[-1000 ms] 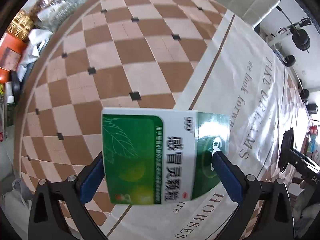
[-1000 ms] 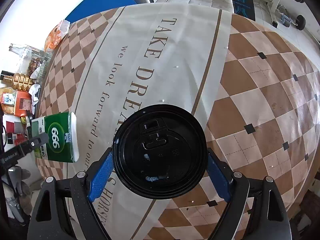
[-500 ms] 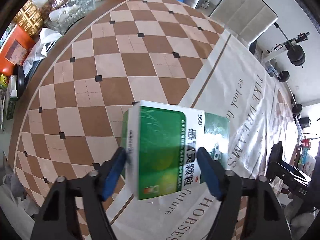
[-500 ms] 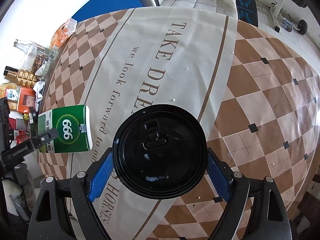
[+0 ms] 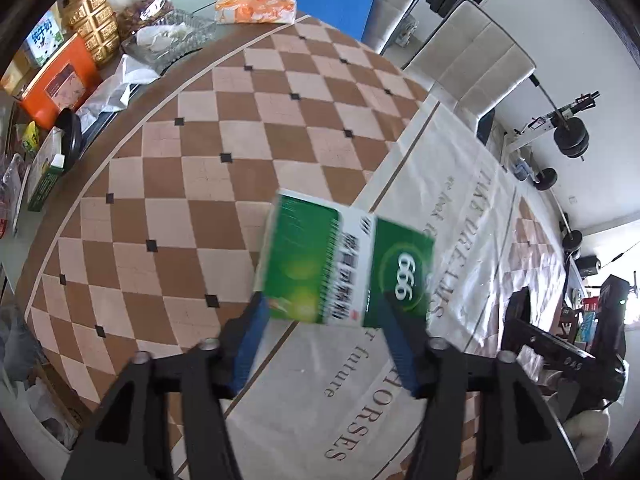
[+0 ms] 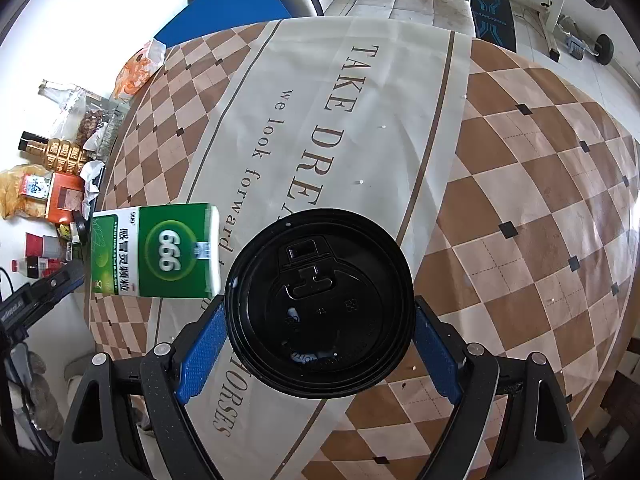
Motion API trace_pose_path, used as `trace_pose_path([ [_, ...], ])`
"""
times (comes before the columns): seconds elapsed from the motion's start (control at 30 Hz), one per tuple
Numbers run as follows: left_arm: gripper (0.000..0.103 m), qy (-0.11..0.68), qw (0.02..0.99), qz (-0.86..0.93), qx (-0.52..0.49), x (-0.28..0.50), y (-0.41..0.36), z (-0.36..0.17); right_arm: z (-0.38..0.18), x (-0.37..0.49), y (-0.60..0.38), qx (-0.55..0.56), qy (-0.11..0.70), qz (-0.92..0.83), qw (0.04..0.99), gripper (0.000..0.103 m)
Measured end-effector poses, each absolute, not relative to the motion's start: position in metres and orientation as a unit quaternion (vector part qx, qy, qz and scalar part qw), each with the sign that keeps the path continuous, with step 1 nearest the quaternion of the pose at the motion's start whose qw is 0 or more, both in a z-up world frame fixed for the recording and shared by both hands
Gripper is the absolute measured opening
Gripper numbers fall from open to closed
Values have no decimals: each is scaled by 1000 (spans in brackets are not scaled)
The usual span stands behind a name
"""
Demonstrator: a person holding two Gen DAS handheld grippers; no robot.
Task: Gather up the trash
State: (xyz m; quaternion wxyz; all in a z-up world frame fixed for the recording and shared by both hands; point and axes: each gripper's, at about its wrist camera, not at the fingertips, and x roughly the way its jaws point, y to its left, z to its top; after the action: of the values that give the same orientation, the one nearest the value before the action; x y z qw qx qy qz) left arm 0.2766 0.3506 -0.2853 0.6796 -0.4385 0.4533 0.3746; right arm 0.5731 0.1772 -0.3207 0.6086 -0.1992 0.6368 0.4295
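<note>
A green and white medicine box marked 999 (image 5: 346,268) is clamped between the blue pads of my left gripper (image 5: 320,312), held in the air above the table and tilted. It also shows in the right wrist view (image 6: 156,252), to the left of my right gripper. My right gripper (image 6: 318,332) is shut on a cup with a black plastic lid (image 6: 320,300); the lid hides the cup body. Both are above the checkered tablecloth (image 6: 520,184).
Along the table's far edge stand an orange box (image 5: 60,80), a gold bottle (image 5: 90,20), a glass dish (image 5: 168,40), an orange snack bag (image 5: 256,4) and a green carton (image 5: 46,178). White chairs (image 5: 468,64) and gym weights (image 5: 574,140) lie beyond the table.
My left gripper has lifted and turned the medicine box, and moved it toward the right gripper. The right gripper has kept its hold on the lidded cup and risen slightly.
</note>
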Motion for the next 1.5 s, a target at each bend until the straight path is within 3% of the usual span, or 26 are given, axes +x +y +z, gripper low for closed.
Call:
trace_pose_path([
  [0.27, 60, 476, 676, 370, -423, 285, 364, -303, -318, 571, 172, -194, 639, 431, 607, 89],
  [0.3, 69, 488, 673, 368, -416, 290, 367, -309, -318, 571, 172, -194, 639, 431, 607, 89],
  [0.37, 73, 523, 662, 362, -397, 305, 370, -324, -320, 572, 171, -193, 640, 428, 608, 89],
  [0.4, 88, 527, 660, 348, -406, 308, 372, -332, -322, 572, 170, -193, 642, 427, 607, 89],
  [0.47, 102, 534, 649, 326, -433, 314, 377, -351, -325, 574, 169, -191, 646, 424, 606, 89],
  [0.67, 103, 514, 652, 344, -439, 322, 385, -354, -328, 578, 161, -187, 649, 419, 607, 89],
  [0.83, 85, 510, 685, 343, -391, 332, 371, -334, -327, 586, 157, -185, 648, 415, 611, 89],
  [0.87, 79, 507, 691, 344, -384, 332, 367, -328, -327, 587, 156, -184, 648, 416, 611, 89],
  [0.9, 60, 506, 693, 348, -377, 332, 364, -322, -327, 589, 155, -184, 648, 414, 612, 89],
  [1.0, 47, 505, 698, 357, -360, 329, 358, -310, -326, 590, 153, -182, 648, 413, 614, 89],
  [1.17, 45, 502, 705, 351, -358, 326, 358, -312, -323, 584, 151, -184, 644, 415, 615, 89],
  [1.23, 58, 503, 698, 345, -375, 324, 363, -318, -321, 580, 151, -183, 643, 418, 615, 89],
  [1.3, 88, 523, 675, 326, -407, 323, 372, -338, -319, 576, 150, -180, 644, 421, 613, 89],
  [1.37, 102, 524, 667, 305, -433, 321, 377, -357, -318, 573, 151, -179, 645, 423, 612, 89],
  [1.5, 101, 483, 685, 315, -446, 316, 381, -358, -317, 572, 151, -183, 642, 423, 613, 89],
])
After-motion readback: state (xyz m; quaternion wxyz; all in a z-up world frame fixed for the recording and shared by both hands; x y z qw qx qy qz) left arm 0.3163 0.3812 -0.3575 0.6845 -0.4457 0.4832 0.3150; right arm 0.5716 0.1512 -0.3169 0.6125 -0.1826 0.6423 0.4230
